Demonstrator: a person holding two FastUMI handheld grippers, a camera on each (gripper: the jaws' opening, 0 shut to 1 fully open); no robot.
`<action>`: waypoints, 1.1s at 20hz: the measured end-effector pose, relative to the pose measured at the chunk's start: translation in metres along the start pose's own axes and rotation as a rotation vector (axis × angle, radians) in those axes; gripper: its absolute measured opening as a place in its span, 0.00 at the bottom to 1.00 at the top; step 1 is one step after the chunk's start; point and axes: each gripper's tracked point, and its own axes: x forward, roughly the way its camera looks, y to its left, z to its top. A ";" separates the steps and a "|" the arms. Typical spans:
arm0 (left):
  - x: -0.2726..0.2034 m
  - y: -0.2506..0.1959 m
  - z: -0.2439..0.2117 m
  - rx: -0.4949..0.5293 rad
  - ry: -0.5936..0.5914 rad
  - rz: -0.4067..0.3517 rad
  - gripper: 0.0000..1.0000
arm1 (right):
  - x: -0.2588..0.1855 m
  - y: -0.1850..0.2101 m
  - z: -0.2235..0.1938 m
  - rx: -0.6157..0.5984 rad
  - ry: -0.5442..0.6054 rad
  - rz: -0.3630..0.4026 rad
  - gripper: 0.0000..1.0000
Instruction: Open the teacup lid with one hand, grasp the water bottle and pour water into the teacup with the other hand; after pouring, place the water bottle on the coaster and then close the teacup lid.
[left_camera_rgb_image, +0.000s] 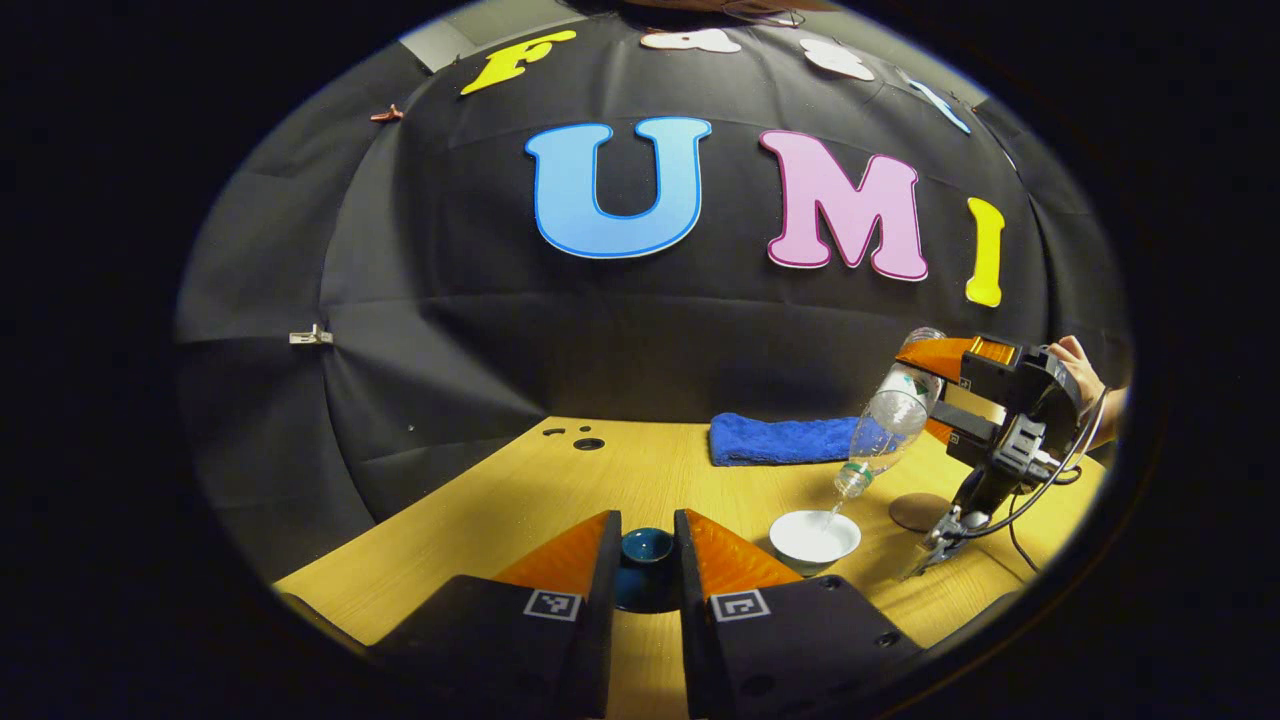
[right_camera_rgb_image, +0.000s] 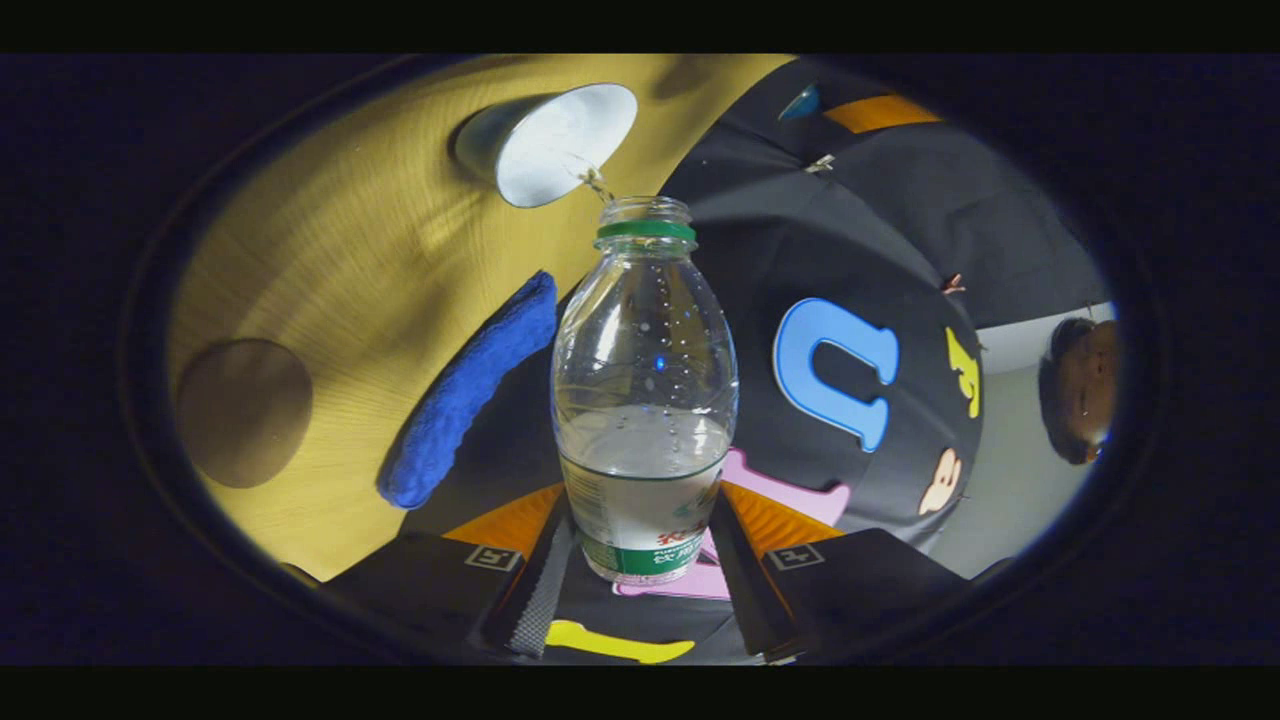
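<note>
Pouring stage. The right gripper (right_camera_rgb_image: 640, 560) is clamping the bottle (right_camera_rgb_image: 645, 400) by its labelled lower body, both fingers pressing its sides, and is tilting it mouth-down so that a thin stream is falling into the white cup (left_camera_rgb_image: 814, 537), which is standing on the table (left_camera_rgb_image: 500, 520) near the round coaster (left_camera_rgb_image: 918, 511) and in front of the blue towel (left_camera_rgb_image: 780, 440). The left gripper (left_camera_rgb_image: 645, 560) is holding the dark lid (left_camera_rgb_image: 645, 550) between nearly closed fingers, clear of the cup. The bottle is looking thin-walled, light and partly filled, so it is likely yielding under a hard squeeze; the stiffer labelled band is probably the best hold. The lid and cup are appearing ceramic, hence smooth and breakable.
</note>
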 end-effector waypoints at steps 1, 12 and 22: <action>0.000 -0.001 0.001 0.000 -0.002 -0.003 0.33 | -0.001 -0.003 0.002 -0.030 -0.021 -0.035 0.73; -0.011 -0.003 0.006 -0.003 -0.014 0.006 0.33 | 0.009 0.000 0.004 0.125 0.003 0.048 0.74; -0.007 -0.023 0.015 -0.008 -0.026 -0.002 0.36 | -0.030 0.041 0.039 1.228 0.209 0.338 0.75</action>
